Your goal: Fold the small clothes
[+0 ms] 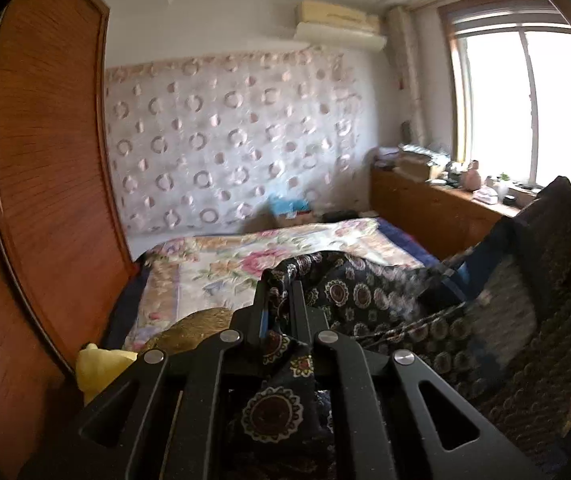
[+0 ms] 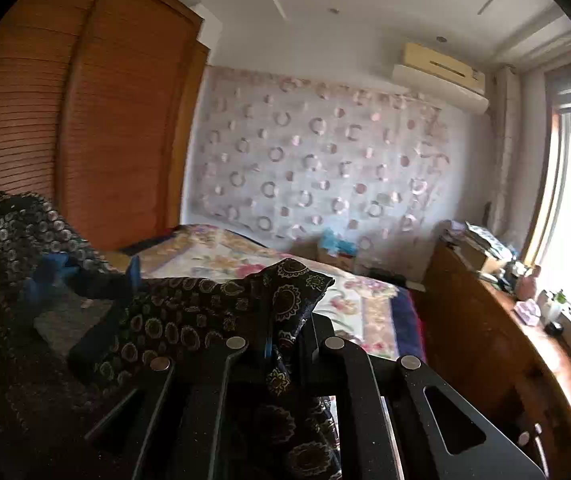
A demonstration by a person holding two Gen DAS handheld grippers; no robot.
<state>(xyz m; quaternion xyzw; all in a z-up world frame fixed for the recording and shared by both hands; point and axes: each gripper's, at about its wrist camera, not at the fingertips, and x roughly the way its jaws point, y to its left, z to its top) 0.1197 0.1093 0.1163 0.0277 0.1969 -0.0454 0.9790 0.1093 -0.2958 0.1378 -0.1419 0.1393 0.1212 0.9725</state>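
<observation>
Dark patterned cloth (image 1: 365,300) hangs in the air above the bed (image 1: 221,264), stretched between the two grippers; the left gripper (image 1: 279,304) is clenched on one corner of it, the fabric bunched between the narrow black fingers (image 1: 297,300) and spilling back over the linkage; the right gripper (image 2: 285,332) is likewise clamped on another corner, which stands up in a peak just ahead of its fingers; from the right wrist the cloth sags leftward, showing a blue lining (image 2: 49,276) in its fold; from the left wrist it rises to the right edge; a floral quilt (image 1: 245,252) covers the bed below; a wooden wardrobe (image 1: 45,160) stands to the left, a low cabinet (image 1: 425,208) with clutter runs under the bright window (image 1: 525,108); a yellow item (image 1: 97,364) lies beside the left gripper.
</observation>
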